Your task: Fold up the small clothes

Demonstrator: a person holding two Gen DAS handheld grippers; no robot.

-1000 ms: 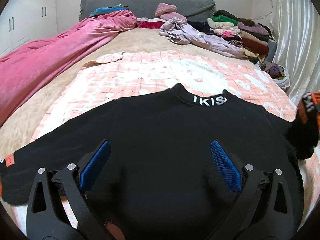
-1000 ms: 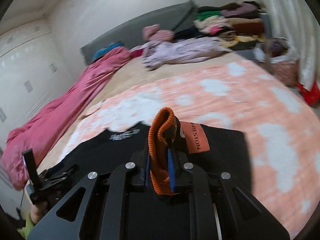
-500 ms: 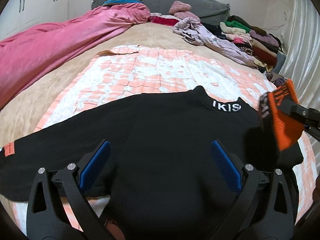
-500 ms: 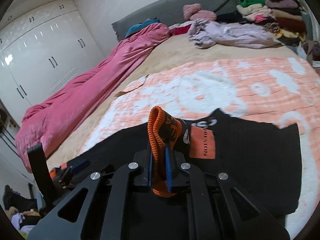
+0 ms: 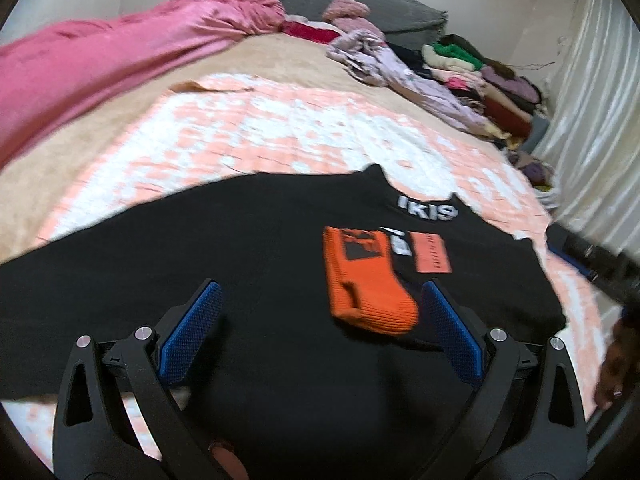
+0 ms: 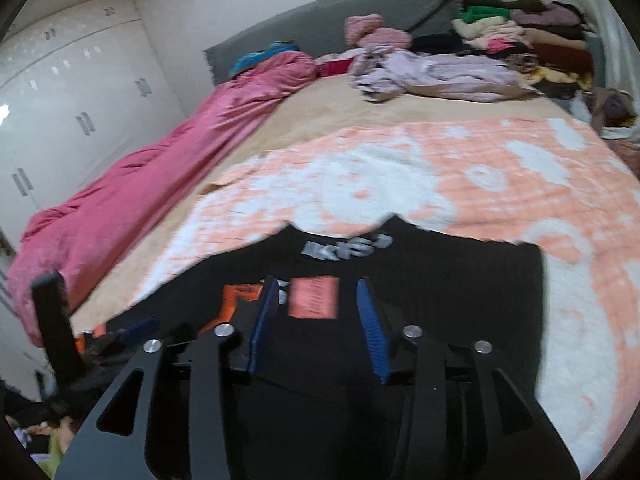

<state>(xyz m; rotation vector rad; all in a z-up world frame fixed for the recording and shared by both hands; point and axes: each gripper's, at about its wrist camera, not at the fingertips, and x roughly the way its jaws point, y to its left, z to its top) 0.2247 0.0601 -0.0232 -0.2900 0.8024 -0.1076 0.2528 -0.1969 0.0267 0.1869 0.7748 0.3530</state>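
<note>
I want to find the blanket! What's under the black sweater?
The black sweater lies on the peach-and-white blanket, which shows all around it. The part directly beneath is covered, so unseen.

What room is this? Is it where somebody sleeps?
Most likely a bedroom. There is a big bed with a gray headboard, white wardrobe doors along the wall, and a black sweater spread out on the bed for folding.
</note>
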